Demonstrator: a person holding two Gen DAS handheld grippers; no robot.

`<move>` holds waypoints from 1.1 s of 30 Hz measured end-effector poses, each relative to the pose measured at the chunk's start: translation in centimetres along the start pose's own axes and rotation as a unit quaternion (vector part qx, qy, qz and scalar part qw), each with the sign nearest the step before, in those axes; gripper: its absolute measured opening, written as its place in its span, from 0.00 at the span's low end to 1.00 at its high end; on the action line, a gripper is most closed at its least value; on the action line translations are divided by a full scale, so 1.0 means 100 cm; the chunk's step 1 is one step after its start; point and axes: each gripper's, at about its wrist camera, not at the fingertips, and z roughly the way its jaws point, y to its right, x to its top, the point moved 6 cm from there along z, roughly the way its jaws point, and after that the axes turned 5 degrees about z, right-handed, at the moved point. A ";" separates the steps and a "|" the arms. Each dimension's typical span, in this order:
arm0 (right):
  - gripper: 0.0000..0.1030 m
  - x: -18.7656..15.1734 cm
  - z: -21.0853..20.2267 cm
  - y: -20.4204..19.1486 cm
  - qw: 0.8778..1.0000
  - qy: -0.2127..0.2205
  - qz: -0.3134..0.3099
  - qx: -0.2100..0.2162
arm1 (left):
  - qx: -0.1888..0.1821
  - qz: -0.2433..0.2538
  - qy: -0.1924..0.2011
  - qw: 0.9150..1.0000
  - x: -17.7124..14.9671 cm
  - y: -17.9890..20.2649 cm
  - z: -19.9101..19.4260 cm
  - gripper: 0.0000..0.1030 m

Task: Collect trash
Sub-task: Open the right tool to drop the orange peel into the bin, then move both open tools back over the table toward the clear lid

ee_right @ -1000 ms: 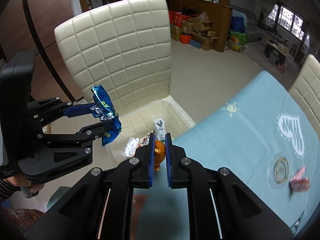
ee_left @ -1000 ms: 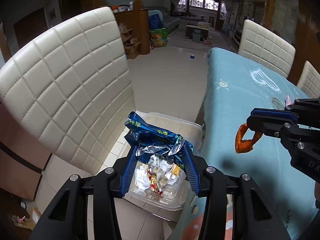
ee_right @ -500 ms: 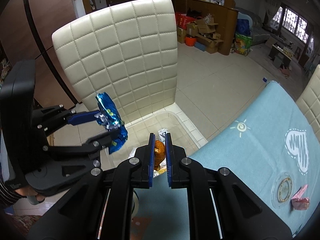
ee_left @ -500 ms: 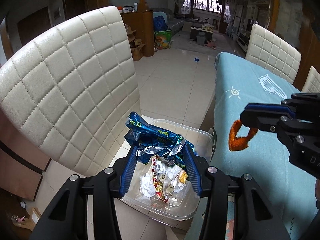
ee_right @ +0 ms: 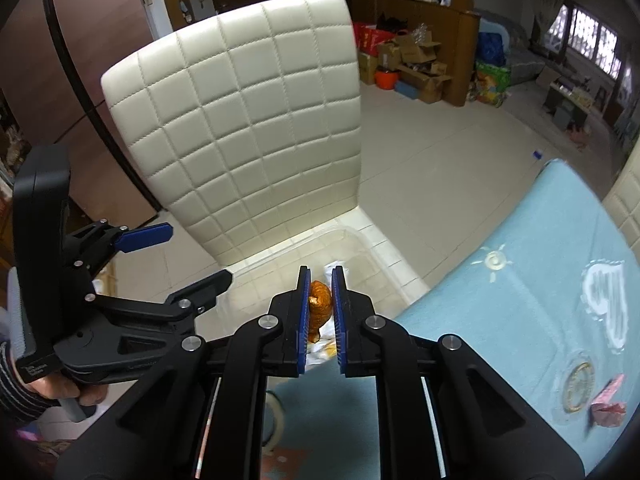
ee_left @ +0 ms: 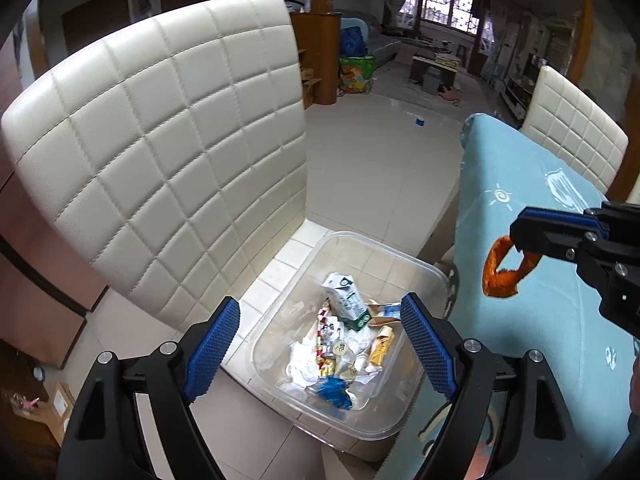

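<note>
Bin (ee_left: 434,276) check: your grippers over the chair (ee_left: 160,152) seat.
Your left gripper (ee_left: 324,344) is opening, nothing between its jaws; blue wrapper (ee_left: 334,392) lies in the bin. Your right gripper (ee_right: 321,292) clamps orange wrapper (ee_right: 319,304).

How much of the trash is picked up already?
Quite a lot: the clear plastic bin on the cream chair seat holds a small white carton, white tissues and a crumpled blue foil wrapper. The left gripper is opening above it with nothing between its fingers. The right gripper pinches an orange foil wrapper, not dropped yet. A pink crumpled wrapper waits on the light blue tablecloth.
</note>
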 end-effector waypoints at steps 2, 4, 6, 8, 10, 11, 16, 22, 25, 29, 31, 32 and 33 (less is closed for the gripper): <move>0.13 0.000 0.001 -0.003 1.000 -0.001 0.000 0.004 | 0.003 -0.002 -0.002 1.000 -0.003 -0.002 -0.002 0.78; 0.14 0.000 0.001 -0.007 1.000 0.001 -0.005 0.005 | 0.007 -0.003 -0.002 1.000 -0.005 -0.005 -0.004 0.78; 0.25 0.001 0.000 -0.010 1.000 -0.003 -0.003 0.009 | 0.008 -0.008 -0.003 1.000 -0.007 -0.008 -0.006 0.78; 0.84 0.002 -0.004 -0.008 1.000 0.005 0.007 0.004 | 0.011 -0.011 -0.004 1.000 -0.009 -0.010 -0.007 0.78; 0.95 0.004 -0.020 -0.004 0.998 0.052 0.014 -0.012 | 0.013 -0.012 -0.003 1.000 -0.010 -0.011 -0.010 0.78; 0.93 0.004 -0.022 -0.003 0.998 0.053 0.011 -0.017 | 0.015 -0.011 -0.002 1.000 -0.010 -0.012 -0.012 0.78; 0.91 -0.004 -0.032 0.006 0.998 0.045 0.029 -0.025 | 0.028 -0.017 0.003 0.999 -0.009 -0.013 -0.023 0.78; 0.92 -0.024 -0.054 0.024 0.996 0.044 0.062 -0.039 | 0.020 -0.009 0.011 1.000 -0.005 0.004 -0.035 0.78; 0.92 -0.039 -0.069 0.038 0.994 0.050 0.078 -0.058 | 0.008 0.007 0.012 1.000 -0.002 0.024 -0.039 0.78; 0.92 -0.060 -0.090 0.066 0.989 0.057 0.112 -0.084 | -0.012 0.039 0.016 0.999 0.001 0.060 -0.043 0.78; 0.92 -0.069 -0.099 0.080 0.986 0.059 0.127 -0.095 | -0.022 0.055 0.018 0.998 0.003 0.079 -0.044 0.78; 0.92 -0.077 -0.107 0.091 0.983 0.060 0.137 -0.103 | -0.030 0.063 0.019 0.997 0.003 0.090 -0.045 0.78; 0.92 -0.085 -0.114 0.101 0.981 0.061 0.147 -0.108 | -0.036 0.071 0.019 0.997 0.004 0.100 -0.045 0.78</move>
